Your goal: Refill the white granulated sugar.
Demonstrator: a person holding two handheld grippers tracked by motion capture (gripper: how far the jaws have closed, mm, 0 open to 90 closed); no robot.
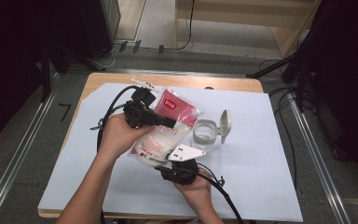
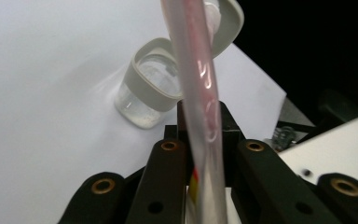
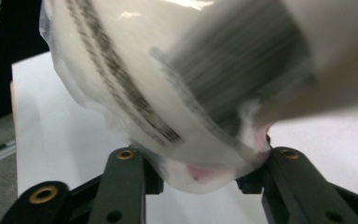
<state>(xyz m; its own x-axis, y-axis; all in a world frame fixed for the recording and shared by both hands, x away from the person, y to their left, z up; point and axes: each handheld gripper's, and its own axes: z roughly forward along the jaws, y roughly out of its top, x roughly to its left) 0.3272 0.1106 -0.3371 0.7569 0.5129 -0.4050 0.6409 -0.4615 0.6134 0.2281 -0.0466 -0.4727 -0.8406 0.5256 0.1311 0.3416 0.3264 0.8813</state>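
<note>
A plastic bag (image 1: 179, 116), red at the top and white with print below, is held up over the table between both grippers. My left gripper (image 1: 168, 123) comes in from the left and is shut on the bag's thin side edge (image 2: 200, 93); in the left gripper view its jaws (image 2: 204, 135) pinch the film. From below, my right gripper (image 1: 164, 162) grips the bulging white bottom of the bag (image 3: 168, 93), which fills the gap between its jaws (image 3: 200, 172). A clear jar (image 1: 206, 133) with a grey rim stands to the right of the bag, its flip lid (image 1: 225, 123) open.
A white sheet (image 1: 261, 163) covers the wooden table (image 1: 177, 80). The jar (image 2: 149, 93) stands just beyond the bag. A small clear strip (image 1: 144, 83) lies at the back edge. Black cables trail from both grippers. Dark stands and floor rails flank the table.
</note>
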